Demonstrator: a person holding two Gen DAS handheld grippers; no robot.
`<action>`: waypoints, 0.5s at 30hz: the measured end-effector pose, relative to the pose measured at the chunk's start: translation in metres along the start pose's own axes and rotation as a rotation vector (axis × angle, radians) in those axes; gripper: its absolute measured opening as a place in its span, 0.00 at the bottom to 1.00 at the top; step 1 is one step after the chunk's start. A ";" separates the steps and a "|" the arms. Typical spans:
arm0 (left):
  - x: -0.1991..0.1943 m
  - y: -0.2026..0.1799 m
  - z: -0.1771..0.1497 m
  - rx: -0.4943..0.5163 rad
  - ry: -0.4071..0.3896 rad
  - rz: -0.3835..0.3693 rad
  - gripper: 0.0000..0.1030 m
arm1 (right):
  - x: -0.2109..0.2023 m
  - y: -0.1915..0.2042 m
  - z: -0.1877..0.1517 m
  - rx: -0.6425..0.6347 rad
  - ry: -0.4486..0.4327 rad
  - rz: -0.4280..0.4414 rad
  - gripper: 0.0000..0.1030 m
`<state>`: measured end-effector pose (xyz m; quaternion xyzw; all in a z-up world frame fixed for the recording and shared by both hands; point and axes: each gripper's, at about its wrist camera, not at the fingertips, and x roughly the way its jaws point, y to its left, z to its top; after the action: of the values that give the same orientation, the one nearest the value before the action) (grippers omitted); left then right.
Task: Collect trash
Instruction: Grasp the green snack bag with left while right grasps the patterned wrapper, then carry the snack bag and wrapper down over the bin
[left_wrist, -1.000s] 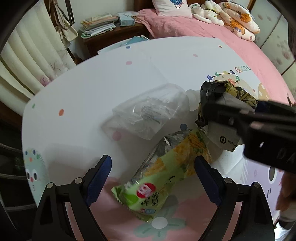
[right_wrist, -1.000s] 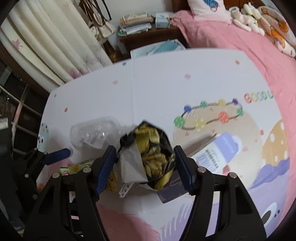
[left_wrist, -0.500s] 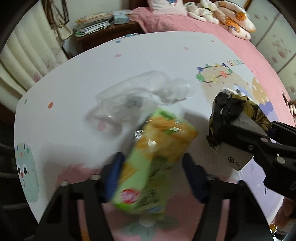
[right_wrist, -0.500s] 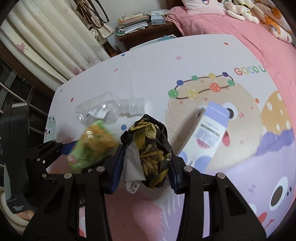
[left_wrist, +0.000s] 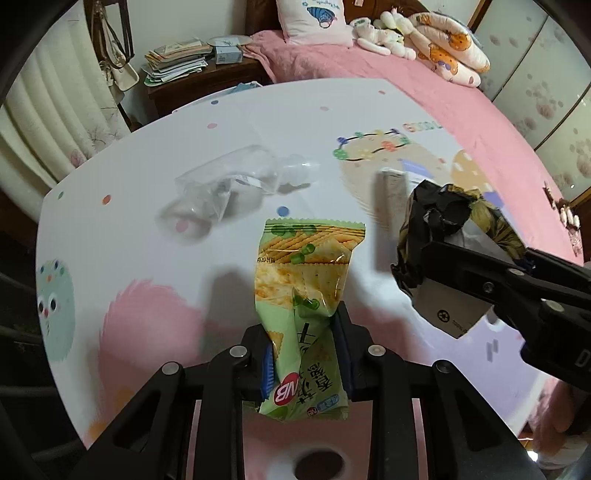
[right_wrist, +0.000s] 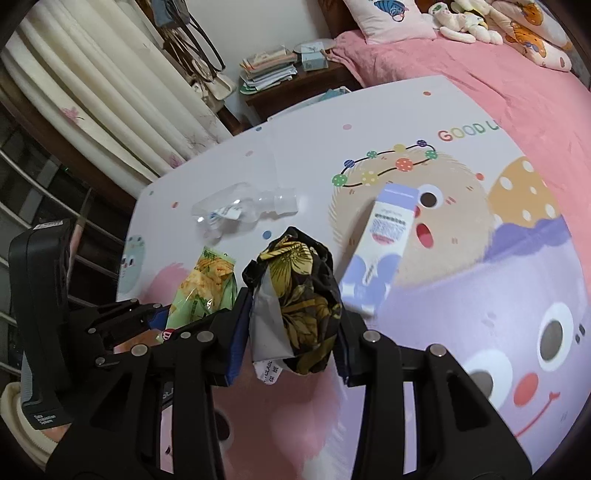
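Gripping a cracker packet (left_wrist: 303, 280) and floral wrapper (right_wrist: 299, 302), both tongs overlook bottle (right_wrist: 240, 210) and carton (right_wrist: 384, 240).

The left hand-held gripper (left_wrist: 304, 354) sits at the bottom middle of the left wrist view; its two black arms reach up from the bottom edge; its blue pads (left_wrist: 267, 369) are pulled in close and squeeze the green snack bag (left_wrist: 303, 295) between them; in the right wrist view this same gripper shows at the lower left. The right hand-held gripper (right_wrist: 288, 332) fills the bottom of its own view; its two fingers press on the dark flowery bag (right_wrist: 299, 295) from both sides; in the left wrist view it pokes in from the right edge, pointing left. A bit of skin shows at the bottom left corner of the right wrist view.
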<state>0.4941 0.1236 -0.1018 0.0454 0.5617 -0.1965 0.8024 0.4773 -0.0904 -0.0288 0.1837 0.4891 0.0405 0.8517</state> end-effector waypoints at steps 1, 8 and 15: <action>-0.007 -0.003 -0.004 -0.002 -0.006 -0.001 0.26 | -0.006 0.000 -0.002 0.001 -0.004 0.006 0.35; -0.073 -0.042 -0.044 -0.001 -0.069 -0.005 0.26 | -0.070 -0.005 -0.043 -0.015 -0.034 0.043 0.35; -0.135 -0.099 -0.095 -0.011 -0.136 0.010 0.26 | -0.137 -0.020 -0.096 -0.056 -0.048 0.081 0.35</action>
<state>0.3347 0.0956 0.0023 0.0305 0.5067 -0.1921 0.8399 0.3227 -0.1172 0.0326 0.1803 0.4592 0.0841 0.8658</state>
